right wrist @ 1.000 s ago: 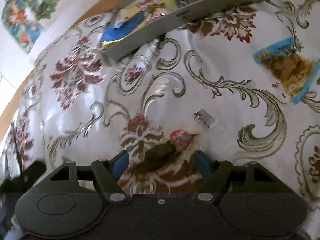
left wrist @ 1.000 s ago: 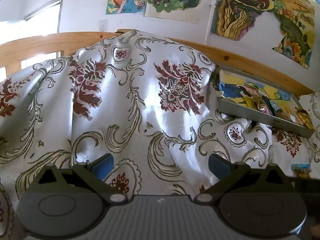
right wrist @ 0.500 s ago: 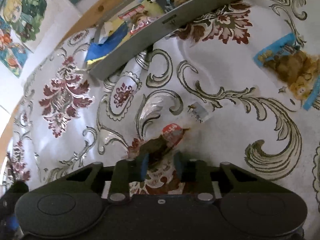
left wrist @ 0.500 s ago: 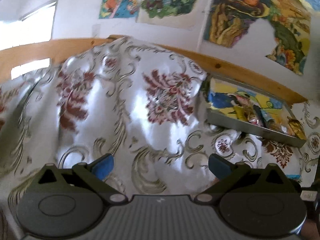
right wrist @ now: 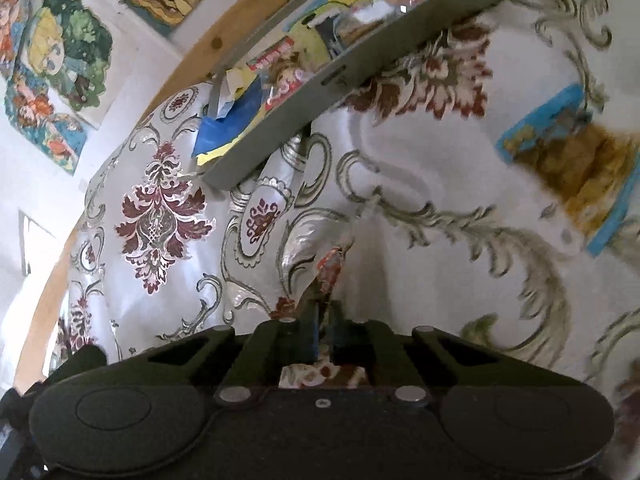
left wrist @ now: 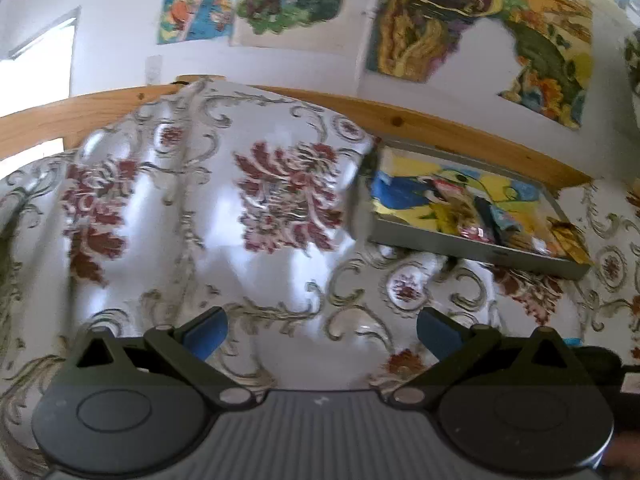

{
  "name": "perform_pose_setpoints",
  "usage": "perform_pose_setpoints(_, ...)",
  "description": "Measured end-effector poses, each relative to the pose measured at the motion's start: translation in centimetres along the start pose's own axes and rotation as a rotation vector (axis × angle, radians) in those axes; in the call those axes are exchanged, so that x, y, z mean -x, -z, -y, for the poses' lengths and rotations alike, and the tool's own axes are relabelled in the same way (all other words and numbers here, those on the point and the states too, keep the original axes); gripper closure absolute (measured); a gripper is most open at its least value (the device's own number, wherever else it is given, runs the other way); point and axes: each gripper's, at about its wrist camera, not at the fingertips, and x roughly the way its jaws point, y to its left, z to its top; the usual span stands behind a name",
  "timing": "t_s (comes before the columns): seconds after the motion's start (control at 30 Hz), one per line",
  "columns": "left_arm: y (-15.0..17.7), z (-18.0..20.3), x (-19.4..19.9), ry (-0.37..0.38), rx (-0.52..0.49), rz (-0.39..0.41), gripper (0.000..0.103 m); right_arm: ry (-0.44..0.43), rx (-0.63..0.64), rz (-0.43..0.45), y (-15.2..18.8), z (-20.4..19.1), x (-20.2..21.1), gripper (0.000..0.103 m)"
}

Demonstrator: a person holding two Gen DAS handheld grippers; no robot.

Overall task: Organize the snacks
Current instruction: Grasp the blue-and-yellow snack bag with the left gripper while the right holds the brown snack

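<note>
My right gripper (right wrist: 324, 322) is shut on a small clear snack packet (right wrist: 326, 272) with a red label, held edge-on above the patterned tablecloth (right wrist: 420, 272). A grey tray (right wrist: 320, 80) full of snack packs sits up and left of it. A blue-edged pack of brown snacks (right wrist: 580, 168) lies on the cloth at the right. In the left wrist view the same grey tray (left wrist: 472, 248) lies at the right, against a wooden rail. My left gripper (left wrist: 322, 328) is open over bare cloth, with nothing between its blue pads.
A wooden rail (left wrist: 440, 128) borders the table at the wall, with colourful pictures (left wrist: 472, 24) above it. The floral tablecloth (left wrist: 240, 200) rises in folds at the left. A window (left wrist: 32, 76) is at the far left.
My right gripper went from open around the small packet to shut on it, and lifted it off the cloth so it now stands edge-on. The left gripper's view drifted left and up a little.
</note>
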Motion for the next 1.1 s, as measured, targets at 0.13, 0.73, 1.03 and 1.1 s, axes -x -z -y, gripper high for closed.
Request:
perform_pose_setpoints(0.13, 0.2, 1.6, -0.8, 0.047, 0.0, -0.033, 0.0, 0.011, 0.09, -0.009, -1.2, 0.5, 2.1, 0.103)
perform_pose_setpoints(0.73, 2.3, 10.6, -4.6, 0.187, -0.053, -0.152, 0.0, 0.121, 0.26, 0.08, -6.8, 5.9, 11.6, 0.103)
perform_pose_setpoints(1.03, 3.5, 17.0, -6.9, 0.295, -0.12, -0.198, 0.001, 0.188, 0.261, 0.214, -10.4, 8.5, 14.9, 0.103)
perform_pose_setpoints(1.1, 3.6, 18.3, -7.6, 0.317, -0.143, -0.204, 0.001, 0.191, 0.261, 0.232, -10.9, 8.7, 15.3, 0.103)
